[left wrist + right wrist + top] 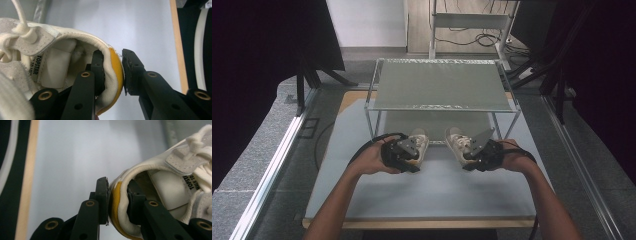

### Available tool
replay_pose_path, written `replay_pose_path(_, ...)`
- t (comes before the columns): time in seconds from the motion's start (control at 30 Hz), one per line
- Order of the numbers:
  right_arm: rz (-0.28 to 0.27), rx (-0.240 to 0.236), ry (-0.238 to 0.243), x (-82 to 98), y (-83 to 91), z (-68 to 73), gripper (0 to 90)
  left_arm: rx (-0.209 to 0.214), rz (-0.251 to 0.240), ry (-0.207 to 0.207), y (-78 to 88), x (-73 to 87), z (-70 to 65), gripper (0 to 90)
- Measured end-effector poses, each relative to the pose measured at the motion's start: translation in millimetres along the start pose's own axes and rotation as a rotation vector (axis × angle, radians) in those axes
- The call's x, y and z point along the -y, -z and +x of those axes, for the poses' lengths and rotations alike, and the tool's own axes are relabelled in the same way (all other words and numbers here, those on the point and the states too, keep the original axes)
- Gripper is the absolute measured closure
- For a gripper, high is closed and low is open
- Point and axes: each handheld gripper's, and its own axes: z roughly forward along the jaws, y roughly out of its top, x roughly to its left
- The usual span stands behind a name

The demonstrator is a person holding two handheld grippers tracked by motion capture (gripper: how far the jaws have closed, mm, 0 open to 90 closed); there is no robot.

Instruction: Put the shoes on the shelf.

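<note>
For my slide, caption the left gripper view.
Left gripper jaws pinch the yellow-patched heel of a white sneaker above the table.

two cream sneakers with yellow heel tabs. left sneaker (418,145) and right sneaker (458,142) sit side by side at frame centre, toes pointing away.

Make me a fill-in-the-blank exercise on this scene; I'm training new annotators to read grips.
1. The left gripper clamps the cream lace-up sneaker at its ____ collar.
2. The patch on the outside of that collar is coloured ____.
3. The right gripper holds the second cream sneaker with one jaw ____ the shoe and one outside.
4. Behind both shoes stands a two-level metal ____.

Missing words: heel; yellow; inside; rack
</note>
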Motion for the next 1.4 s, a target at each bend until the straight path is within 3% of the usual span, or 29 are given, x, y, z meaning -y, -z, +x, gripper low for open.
replay_pose_path(0.27, 0.004, 0.001, -0.02, -5.8, -6.4, -17.8, 75.4, 0.008, -0.025, -0.013, -13.6, -7.7, 19.7, 73.0)
replay_pose_path(0.53, 0.015, 0.011, -0.036, -9.3, -14.0, -30.7, 75.2, 0.002, -0.052, 0.02, -25.3, -6.9, 38.4, 73.1)
replay_pose_path(1.1, 0.027, 0.062, -0.041, -23.4, -20.9, -45.3, 75.1, -0.019, -0.045, 0.019, -37.1, -22.3, 61.7, 73.0)
replay_pose_path(1.17, 0.032, 0.075, -0.057, -23.6, -25.0, -50.0, 75.0, -0.014, -0.044, 0.046, -39.6, -22.4, 64.9, 73.0)
replay_pose_path(1.4, 0.049, 0.109, -0.089, -27.0, -38.2, -57.7, 74.3, -0.024, -0.011, 0.064, -49.7, -25.3, 79.5, 72.7)
